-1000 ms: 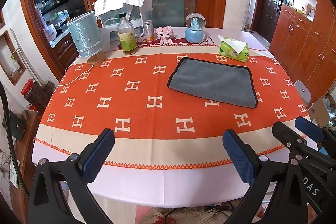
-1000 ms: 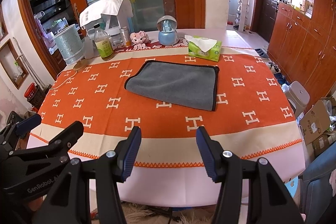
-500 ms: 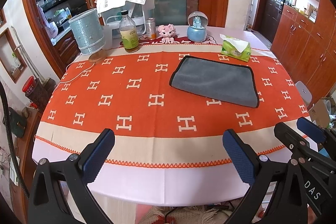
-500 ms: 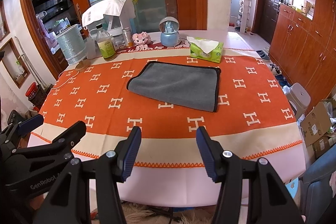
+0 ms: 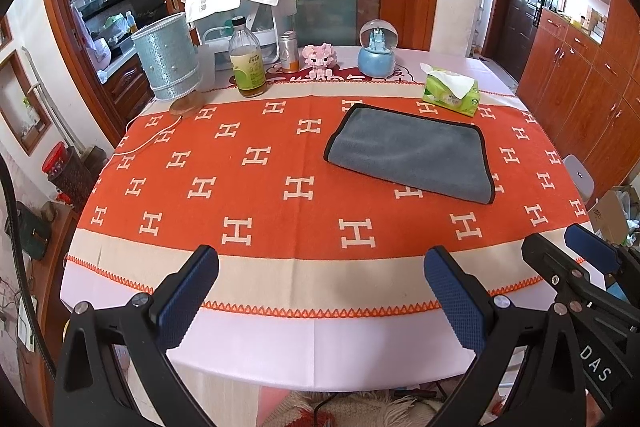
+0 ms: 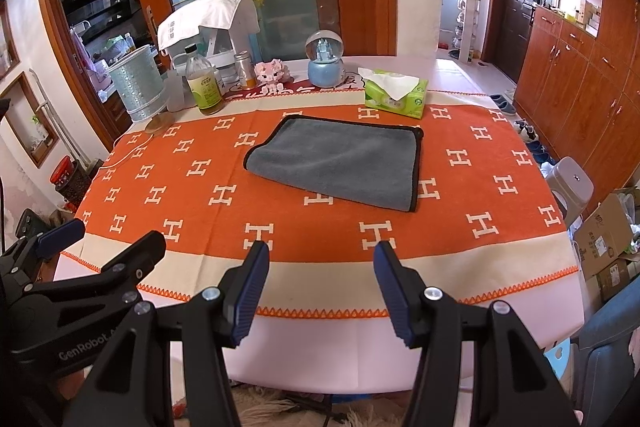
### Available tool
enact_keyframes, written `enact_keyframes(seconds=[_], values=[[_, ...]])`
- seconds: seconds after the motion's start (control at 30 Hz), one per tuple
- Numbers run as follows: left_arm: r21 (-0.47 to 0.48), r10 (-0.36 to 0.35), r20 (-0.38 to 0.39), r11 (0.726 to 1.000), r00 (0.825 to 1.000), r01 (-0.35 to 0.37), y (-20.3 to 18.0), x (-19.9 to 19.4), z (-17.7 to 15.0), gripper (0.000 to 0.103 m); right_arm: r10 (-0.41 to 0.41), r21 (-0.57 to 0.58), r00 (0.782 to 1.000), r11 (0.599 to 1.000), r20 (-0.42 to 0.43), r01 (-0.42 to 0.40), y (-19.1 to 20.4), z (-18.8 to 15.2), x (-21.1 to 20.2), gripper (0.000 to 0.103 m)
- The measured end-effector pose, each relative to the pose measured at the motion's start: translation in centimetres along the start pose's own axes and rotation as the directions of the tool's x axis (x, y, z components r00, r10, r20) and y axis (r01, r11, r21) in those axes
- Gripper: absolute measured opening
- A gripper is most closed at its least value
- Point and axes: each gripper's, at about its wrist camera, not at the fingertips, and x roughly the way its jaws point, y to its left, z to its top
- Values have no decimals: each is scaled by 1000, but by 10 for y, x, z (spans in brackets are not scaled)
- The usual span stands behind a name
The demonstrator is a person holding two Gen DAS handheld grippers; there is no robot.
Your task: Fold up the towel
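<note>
A grey towel with black edging [image 5: 412, 153] lies flat and folded on the orange tablecloth, right of the table's middle; it also shows in the right wrist view [image 6: 340, 161]. My left gripper [image 5: 320, 287] is open and empty, held over the table's near edge, well short of the towel. My right gripper [image 6: 320, 287] is open and empty, also at the near edge. Each gripper shows at the side of the other's view: the right one [image 5: 576, 259], the left one [image 6: 104, 243].
The orange tablecloth with white H marks [image 5: 256, 187] covers the table. At the far edge stand a silver-blue lamp [image 5: 168, 61], a bottle [image 5: 247, 61], a pink toy [image 5: 318, 55], a snow globe [image 5: 378, 47] and a green tissue pack [image 5: 452, 93]. A stool [image 6: 574, 183] stands to the right.
Both grippers have drawn back and risen slightly, so the table sits a little lower and farther in view. The towel has not moved. Both stay open.
</note>
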Motion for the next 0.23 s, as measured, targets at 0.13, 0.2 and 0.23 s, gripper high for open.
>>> enact_keyframes(seconds=[0.13,0.2,0.23], values=[[0,1,-1,1000,1000,-1,0,0,0,102,2,0,1000,1000,-1,-2,1,-1,0,55],[0,2,-2,1000,1000,-2,1,0,-1,102,6,2,1000,1000,-2,-6,2,-2,1,55],[1,4,-3,1000,1000,-4,1,0,-2,102,7,3,1000,1000,-5,-7,2,-2,2,55]])
